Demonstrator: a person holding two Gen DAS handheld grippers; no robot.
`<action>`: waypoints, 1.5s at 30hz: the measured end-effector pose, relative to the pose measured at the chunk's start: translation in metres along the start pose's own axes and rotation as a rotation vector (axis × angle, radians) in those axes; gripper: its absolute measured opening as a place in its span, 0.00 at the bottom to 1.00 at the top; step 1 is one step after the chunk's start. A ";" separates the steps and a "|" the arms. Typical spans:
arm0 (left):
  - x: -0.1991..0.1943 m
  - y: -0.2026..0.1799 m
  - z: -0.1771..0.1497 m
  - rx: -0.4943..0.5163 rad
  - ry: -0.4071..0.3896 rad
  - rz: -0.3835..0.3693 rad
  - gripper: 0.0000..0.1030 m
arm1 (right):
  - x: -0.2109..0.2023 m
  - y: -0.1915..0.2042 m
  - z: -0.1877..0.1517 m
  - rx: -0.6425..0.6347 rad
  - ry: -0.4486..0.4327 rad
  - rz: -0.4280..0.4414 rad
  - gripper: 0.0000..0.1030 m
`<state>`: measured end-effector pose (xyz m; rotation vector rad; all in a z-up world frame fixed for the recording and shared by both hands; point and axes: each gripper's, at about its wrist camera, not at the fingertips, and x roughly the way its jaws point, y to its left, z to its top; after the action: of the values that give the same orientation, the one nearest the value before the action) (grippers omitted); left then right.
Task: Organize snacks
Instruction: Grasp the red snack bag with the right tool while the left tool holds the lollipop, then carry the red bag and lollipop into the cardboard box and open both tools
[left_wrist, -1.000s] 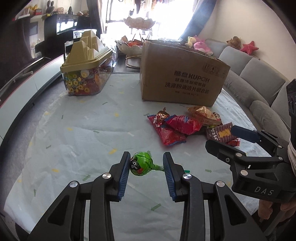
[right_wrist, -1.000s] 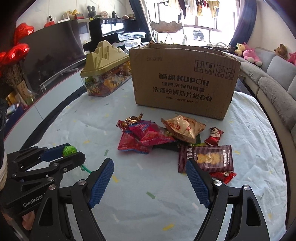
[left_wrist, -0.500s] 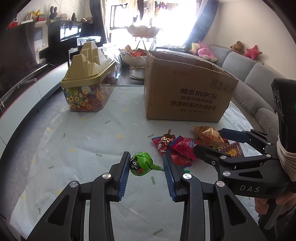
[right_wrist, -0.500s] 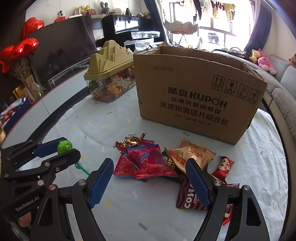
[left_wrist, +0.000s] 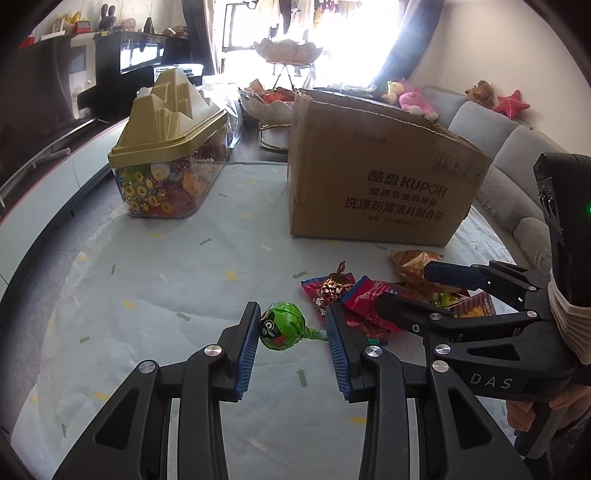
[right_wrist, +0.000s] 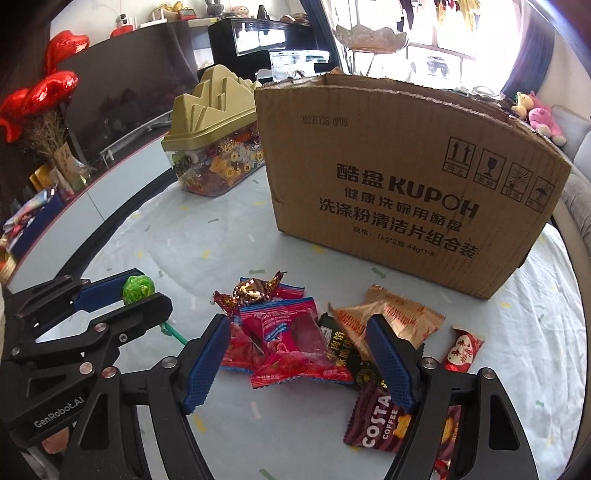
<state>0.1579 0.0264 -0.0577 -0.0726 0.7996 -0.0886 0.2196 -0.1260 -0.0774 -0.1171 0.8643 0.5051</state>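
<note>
KUPOH cardboard box (right_wrist: 410, 177) is standing open-topped at the back of the table (left_wrist: 147, 302), with the gold-lidded candy jar (left_wrist: 168, 155) sitting to its left. Right gripper (right_wrist: 299, 362) is hovering spread wide, holding nothing, over the pile of snacks: red packets (right_wrist: 291, 343), Costa Coffee packet (right_wrist: 384, 424), orange wrapper (right_wrist: 391, 317). Left gripper (left_wrist: 291, 343) is clamping a green lollipop (left_wrist: 282, 325) between its blue pads (left_wrist: 247, 354), lifted above the table left of the pile.
</note>
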 end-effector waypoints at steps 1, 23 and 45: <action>0.001 0.001 0.000 -0.003 0.003 -0.001 0.35 | 0.001 0.000 0.000 0.001 0.003 0.009 0.69; 0.005 0.002 -0.001 -0.017 0.014 -0.009 0.35 | 0.030 -0.002 -0.003 0.060 0.093 0.050 0.40; -0.037 -0.022 0.036 0.049 -0.125 -0.013 0.35 | -0.064 -0.005 0.007 0.080 -0.121 -0.057 0.39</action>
<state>0.1571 0.0098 -0.0038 -0.0368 0.6720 -0.1149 0.1925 -0.1522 -0.0253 -0.0378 0.7597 0.4193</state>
